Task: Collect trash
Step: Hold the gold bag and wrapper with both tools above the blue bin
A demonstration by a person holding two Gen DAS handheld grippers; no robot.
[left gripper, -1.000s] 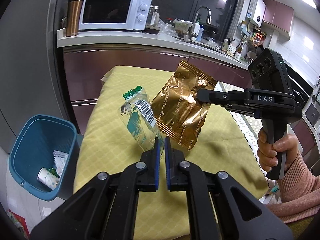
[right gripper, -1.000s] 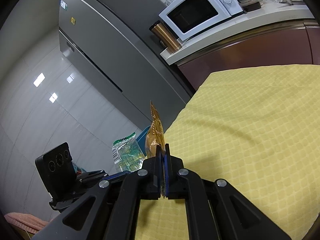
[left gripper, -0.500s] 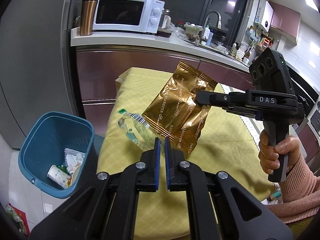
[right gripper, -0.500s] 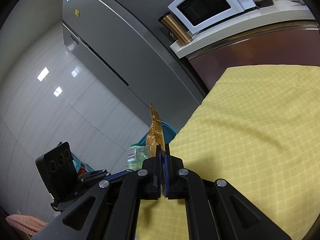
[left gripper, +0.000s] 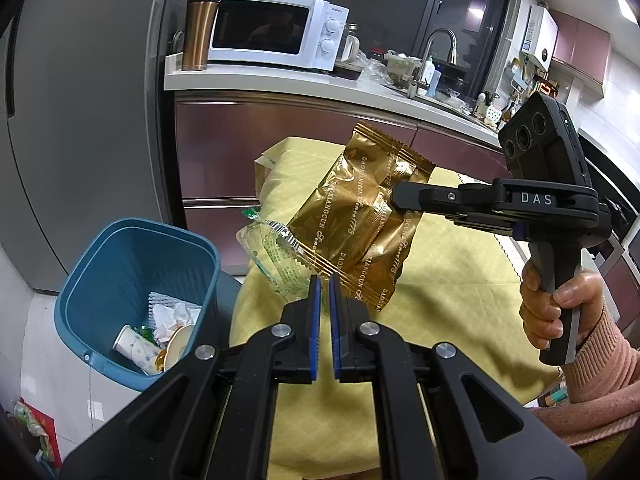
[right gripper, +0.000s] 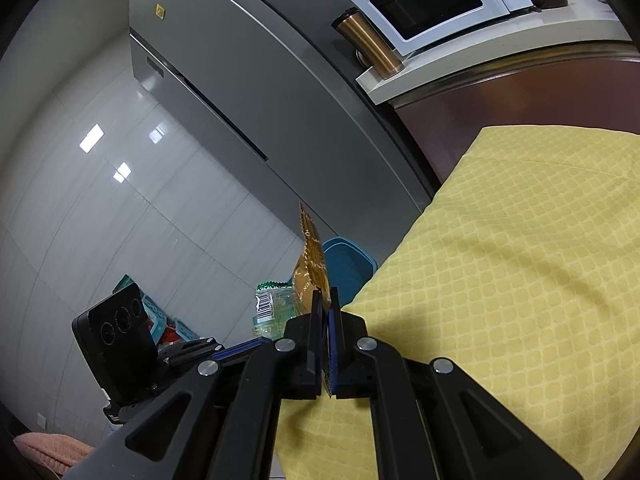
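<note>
Yellow tablecloth (left gripper: 448,280), right tool (right gripper: 327,308) pinching gold "DAOXIANGCUN" wrapper (left gripper: 360,224)

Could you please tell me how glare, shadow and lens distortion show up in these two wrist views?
Left wrist view: fisheye bends the counter edge and fridge; the gold snack wrapper shows foil highlights, and focus is sharp throughout. Right wrist view: ceiling lights glare on the tiled wall; a soft shadow crosses the yellow tablecloth; the fridge edge curves strongly.

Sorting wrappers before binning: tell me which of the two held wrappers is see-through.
The clear green-printed wrapper in the left gripper; the gold wrapper, held by the right gripper, is opaque foil.
</note>
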